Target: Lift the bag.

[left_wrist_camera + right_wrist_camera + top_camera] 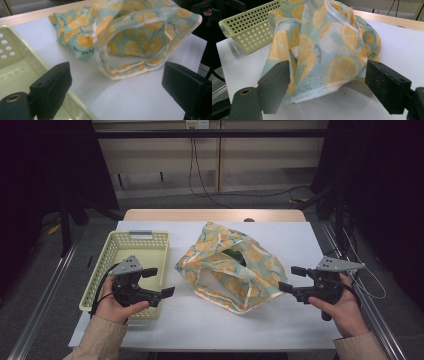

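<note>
A: Where does the bag (230, 267) lie?

B: Crumpled at the middle of the white table (295, 245), printed with orange slices on pale green, its handle loops and pale hem toward the near side. A dark gap opens at its top in the high view.

A: And the two tools?

B: The left gripper (161, 281) sits at the bag's left, held in the person's left hand (114, 304), over the near right corner of the basket (100, 270). Its jaws stand wide apart, holding nothing — in the left gripper view (117, 87) bare table shows between them, with the bag's hem beyond. The right gripper (291, 278) sits at the bag's right, held in the right hand (345, 312); its jaws are likewise apart and grip nothing. In the right gripper view (327, 85) the bag's lower edge lies between the two jaws — close to them, but whether it touches either I cannot tell.

A: What surrounds the bag?

B: The basket — pale yellow, perforated, nothing in it — stands just left of the bag, near but apart from it. Behind the white sheet a strip of bare wood runs along the table's far edge. Cables (192, 165) hang down the wall beyond, and beige sleeves (97, 340) enter from the bottom.
</note>
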{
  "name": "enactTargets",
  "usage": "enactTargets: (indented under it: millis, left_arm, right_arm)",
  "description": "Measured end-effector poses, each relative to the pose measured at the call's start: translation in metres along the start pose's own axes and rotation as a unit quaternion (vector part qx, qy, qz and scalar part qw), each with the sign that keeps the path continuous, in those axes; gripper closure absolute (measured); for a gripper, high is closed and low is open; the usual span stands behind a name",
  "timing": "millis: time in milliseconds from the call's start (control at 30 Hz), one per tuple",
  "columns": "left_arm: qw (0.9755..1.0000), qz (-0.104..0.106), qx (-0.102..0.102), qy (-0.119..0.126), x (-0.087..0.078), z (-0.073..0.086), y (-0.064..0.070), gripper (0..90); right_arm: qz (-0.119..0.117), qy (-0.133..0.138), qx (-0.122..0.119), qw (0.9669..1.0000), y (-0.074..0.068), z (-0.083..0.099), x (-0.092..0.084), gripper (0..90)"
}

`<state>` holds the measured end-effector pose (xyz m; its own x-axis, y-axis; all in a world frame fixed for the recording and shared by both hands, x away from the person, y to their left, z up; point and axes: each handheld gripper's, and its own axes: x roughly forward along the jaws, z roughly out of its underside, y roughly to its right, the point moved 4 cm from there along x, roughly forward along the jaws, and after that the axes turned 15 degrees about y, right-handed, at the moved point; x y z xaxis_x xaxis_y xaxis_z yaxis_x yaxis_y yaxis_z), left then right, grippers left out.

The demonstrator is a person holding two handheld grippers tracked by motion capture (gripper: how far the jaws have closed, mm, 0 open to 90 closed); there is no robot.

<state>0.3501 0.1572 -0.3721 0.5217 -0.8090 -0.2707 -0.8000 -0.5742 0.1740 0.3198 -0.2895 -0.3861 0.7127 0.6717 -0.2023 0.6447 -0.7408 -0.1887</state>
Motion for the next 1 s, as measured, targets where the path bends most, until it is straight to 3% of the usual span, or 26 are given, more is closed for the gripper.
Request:
enactTargets:
  millis: [333,700,1000]
  left_arm:
    - [0.9998,-0.011,-0.012,0.009,-0.013,0.016,-0.007,8.3]
    - [0.9999,-0.01,-0.007,0.003,-0.016,0.027,-0.007,8.2]
    - [0.9998,-0.019,-0.006,0.003,-0.022,0.035,-0.01,8.0]
  right_arm:
    - [0.005,0.007,0.005,1.0,0.002,0.015,-0.011,20.7]
    - [0.012,0.0,0.007,0.9999,0.004,0.033,-0.019,20.5]
    - [0.005,0.008,0.004,0.9999,-0.001,0.041,-0.024,20.5]
